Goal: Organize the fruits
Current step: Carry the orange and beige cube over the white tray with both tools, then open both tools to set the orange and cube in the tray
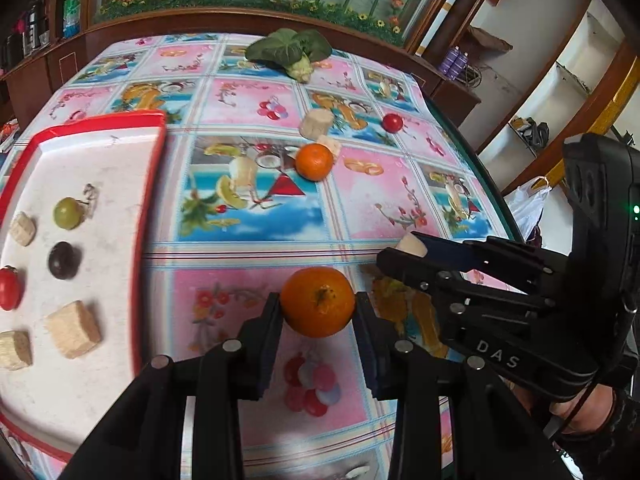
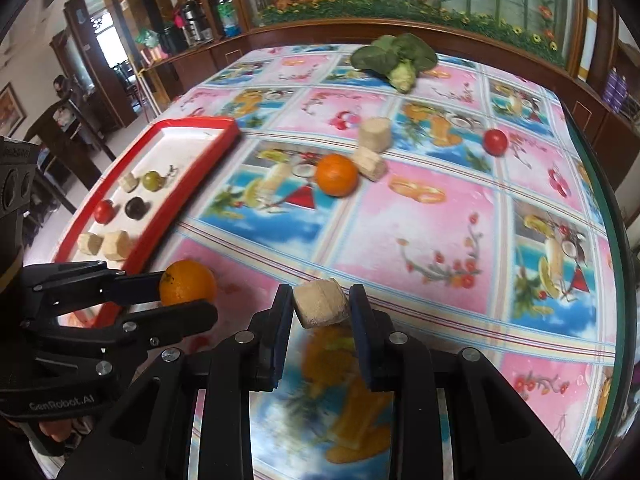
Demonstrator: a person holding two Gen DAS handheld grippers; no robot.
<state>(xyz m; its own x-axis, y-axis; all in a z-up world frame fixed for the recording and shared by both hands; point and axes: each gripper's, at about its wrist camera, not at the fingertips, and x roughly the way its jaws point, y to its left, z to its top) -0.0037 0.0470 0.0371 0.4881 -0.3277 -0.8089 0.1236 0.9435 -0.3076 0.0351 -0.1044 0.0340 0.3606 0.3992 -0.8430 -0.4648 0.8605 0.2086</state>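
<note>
Fruits are mid-transfer: both grippers carry a piece above the flowered tablecloth (image 2: 440, 216), just beside the red-rimmed tray (image 1: 154, 184).

The left gripper (image 1: 318, 312) is clamped on an orange (image 1: 318, 302), one pad on each side. The right gripper (image 2: 322, 304) is squeezed tight on a pale cut chunk (image 2: 322, 306), possibly banana or cane; I cannot tell which.

Judging by the tray's contents, the step in hand is carrying both pieces to the tray. The next move calls for swinging each gripper over the near rim, lowering onto a bare patch of white, and releasing without knocking the pieces already there. The orange may roll once freed.

Counted on the tray:
- three pale chunks (image 1: 74, 328)
- one green round fruit (image 1: 68, 213)
- one dark round fruit (image 1: 64, 260)
- one red tomato (image 1: 9, 288)

Counted loose on the cloth:
- one second orange (image 2: 336, 175)
- two pale chunks (image 2: 374, 132), touching each other, one also against that orange
- one red tomato (image 2: 495, 142)
- one leafy green vegetable (image 2: 394, 58) at the far edge
</note>
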